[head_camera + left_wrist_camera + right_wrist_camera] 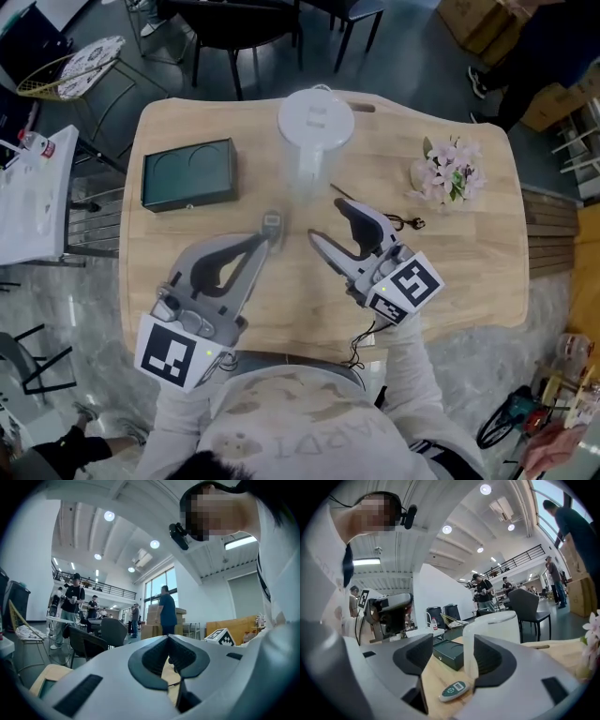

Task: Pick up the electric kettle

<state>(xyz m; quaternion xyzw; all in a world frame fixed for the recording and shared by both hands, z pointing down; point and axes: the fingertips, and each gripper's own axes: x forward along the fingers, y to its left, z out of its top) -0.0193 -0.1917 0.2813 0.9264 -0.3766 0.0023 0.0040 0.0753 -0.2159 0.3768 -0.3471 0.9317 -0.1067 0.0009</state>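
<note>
Head view: white plastic electric kettle (316, 127) stands at the far edge of the pale wooden table (469, 272), ahead of the left gripper (264, 241) and right gripper (327, 223), touched by neither. Left gripper view: jaws pinched together at the tips, nothing between. Right gripper view: jaws gape wide and empty, kettle beyond them.

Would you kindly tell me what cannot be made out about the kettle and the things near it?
Kettle: handle not shown from above in the head view; a jaw covers its side in the right gripper view.
Small device: blurred in the head view; display too small in the right gripper view.
Cable: part runs behind the right hand-held gripper.
Left gripper view: the left hand-held gripper blocks most of the table.
</note>
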